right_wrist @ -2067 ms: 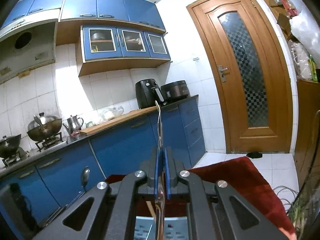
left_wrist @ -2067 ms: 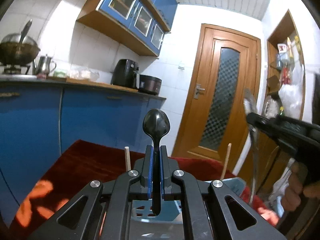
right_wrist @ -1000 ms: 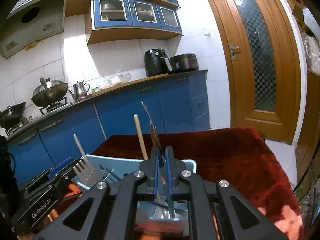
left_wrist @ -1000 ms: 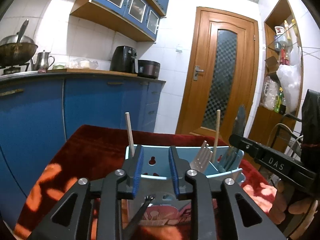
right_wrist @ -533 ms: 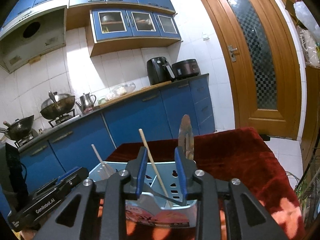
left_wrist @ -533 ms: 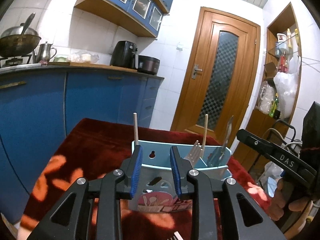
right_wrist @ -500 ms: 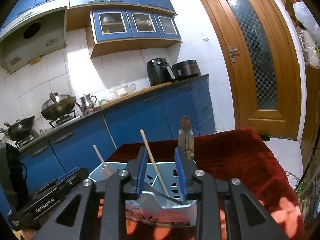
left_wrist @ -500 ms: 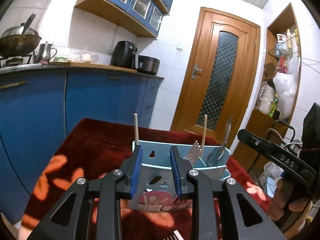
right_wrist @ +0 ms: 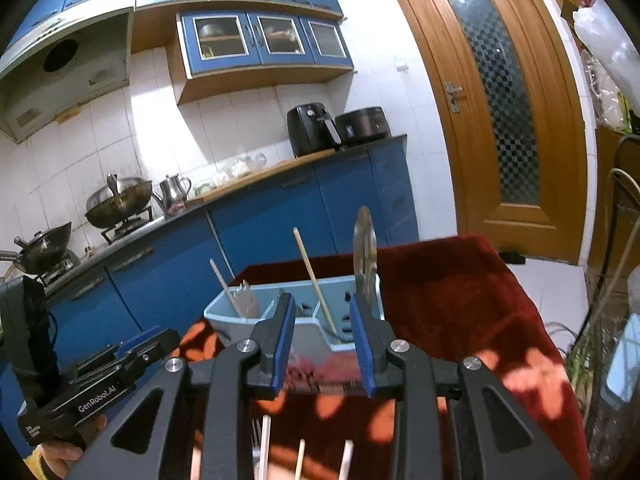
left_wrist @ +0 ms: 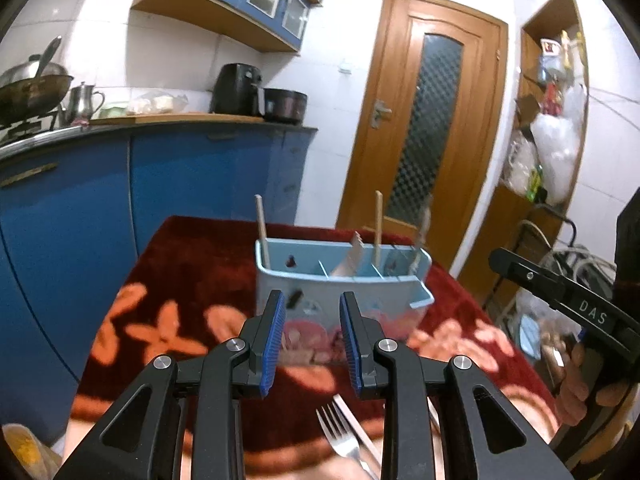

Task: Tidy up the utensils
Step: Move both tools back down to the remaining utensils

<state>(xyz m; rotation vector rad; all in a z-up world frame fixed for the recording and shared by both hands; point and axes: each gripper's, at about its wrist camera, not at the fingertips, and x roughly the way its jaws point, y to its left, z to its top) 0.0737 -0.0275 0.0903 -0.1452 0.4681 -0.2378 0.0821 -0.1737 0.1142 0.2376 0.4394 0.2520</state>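
- Both tools are empty right now. The left tool point(left_wrist: 312, 338) has its blue pads spread apart with nothing between them, and the right tool point(right_wrist: 325, 344) is the same.
- The light blue caddy point(left_wrist: 340, 286) sits on the red floral tabletop point(left_wrist: 192, 264), around 12 o'clock from both tools. It already holds a couple of wooden chopsticks point(left_wrist: 377, 228), a fork point(left_wrist: 352, 256) standing tines up, and a spoon point(right_wrist: 365, 248) at its right end.
- What's left to sort lies near the bottom edge at 6 o'clock — a loose fork point(left_wrist: 340, 436) with what looks like a knife blade just beside it in the left view, plus some pale sticks point(right_wrist: 264, 440) in the right view, too blurry to name.
- Handling guess: the metal fork is stiff, thin, light and slick, lying flat on soft cloth, so it could skate away. I'd pinch across the handle mid-length, not the tines.
- The sticks should be light and prone to rolling — grab them near the middle.
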